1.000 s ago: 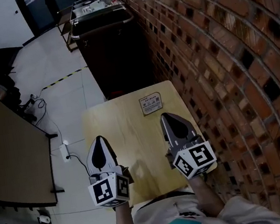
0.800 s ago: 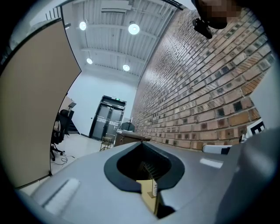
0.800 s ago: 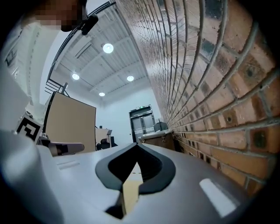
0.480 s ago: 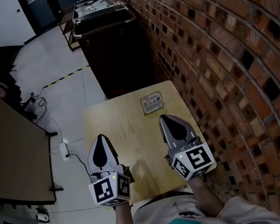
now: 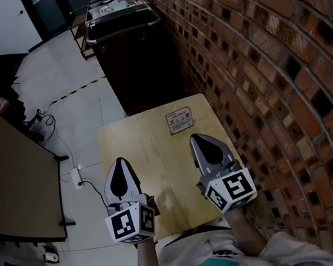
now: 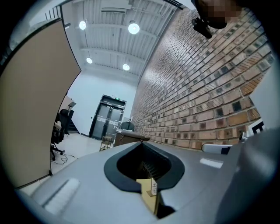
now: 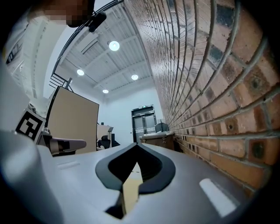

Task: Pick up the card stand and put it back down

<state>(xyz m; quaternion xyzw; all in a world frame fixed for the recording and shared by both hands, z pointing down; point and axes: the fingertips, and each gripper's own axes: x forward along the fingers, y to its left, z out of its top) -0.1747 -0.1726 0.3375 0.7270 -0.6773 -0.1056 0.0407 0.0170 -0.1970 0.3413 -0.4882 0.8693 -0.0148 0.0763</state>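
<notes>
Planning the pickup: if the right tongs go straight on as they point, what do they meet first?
Probably the card stand, just ahead of the right tongs on the table; height is unclear.

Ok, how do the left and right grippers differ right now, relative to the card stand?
The right gripper sits just short of the card stand, nearly in line with it; the left gripper is farther off to one side. The left gripper is over the table's left edge, the right gripper beside the brick wall. Both have fingers shut on nothing; neither touches the stand.
</notes>
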